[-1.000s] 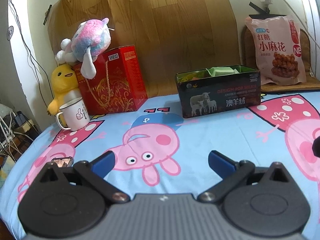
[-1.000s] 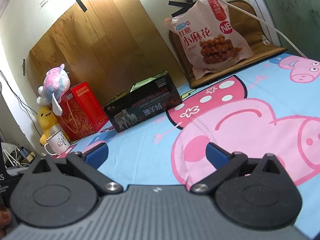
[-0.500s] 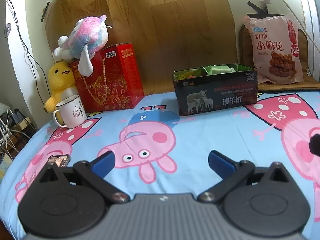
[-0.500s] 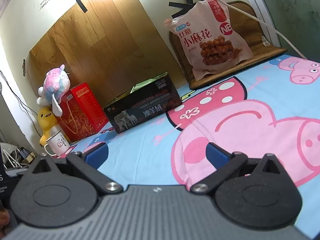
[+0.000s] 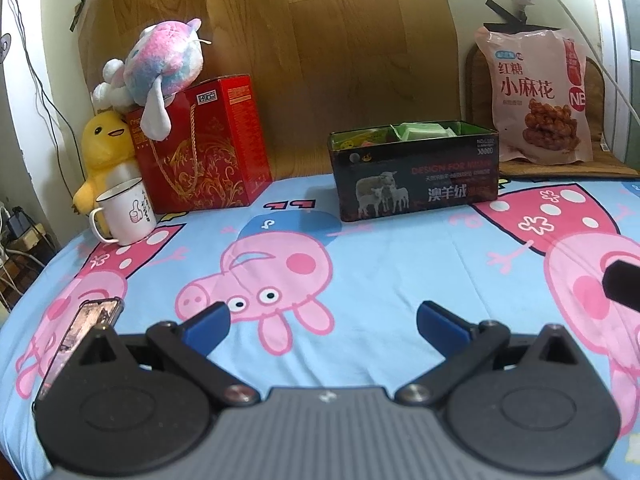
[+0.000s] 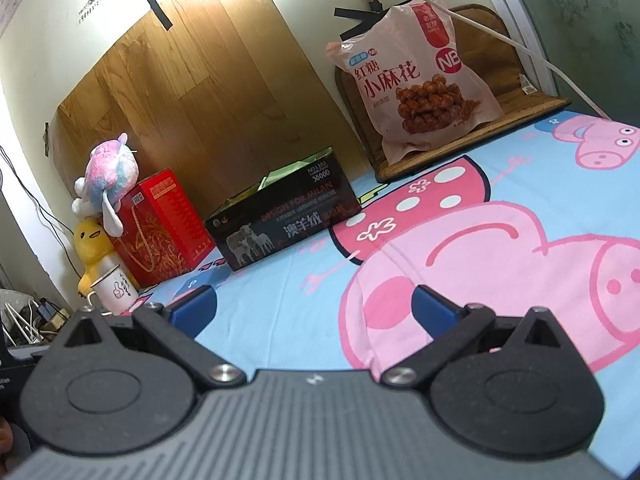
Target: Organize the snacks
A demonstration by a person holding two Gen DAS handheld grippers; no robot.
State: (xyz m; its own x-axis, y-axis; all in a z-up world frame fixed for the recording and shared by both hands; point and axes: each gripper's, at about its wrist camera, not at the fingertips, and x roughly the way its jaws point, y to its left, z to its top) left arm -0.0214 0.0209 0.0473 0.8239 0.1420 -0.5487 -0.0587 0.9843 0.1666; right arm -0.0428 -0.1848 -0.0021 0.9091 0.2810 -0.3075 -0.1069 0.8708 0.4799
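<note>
A black tin box point(image 5: 416, 176) point(image 6: 280, 220) with sheep pictures stands open at the back of the bed, holding green and yellow snack packets point(image 5: 424, 130). A large pink snack bag point(image 5: 538, 96) point(image 6: 416, 80) leans upright on a brown mat at the back right. My left gripper point(image 5: 322, 324) hovers low over the cartoon sheet, open and holding nothing, well short of the box. My right gripper point(image 6: 312, 306) is also open and holding nothing, tilted, with the box ahead to its left.
A red gift box point(image 5: 200, 144) with a pink-blue plush point(image 5: 160, 64) on top, a yellow duck plush point(image 5: 102, 148) and a white mug point(image 5: 126, 212) stand at the back left. A phone point(image 5: 80, 336) lies near the left gripper. A wooden board point(image 5: 280, 40) lines the wall. Cables hang at the upper right.
The left gripper has drawn back and risen a little, so the box and toys look smaller and the phone shows more. The right gripper has barely moved. Both stay open.
</note>
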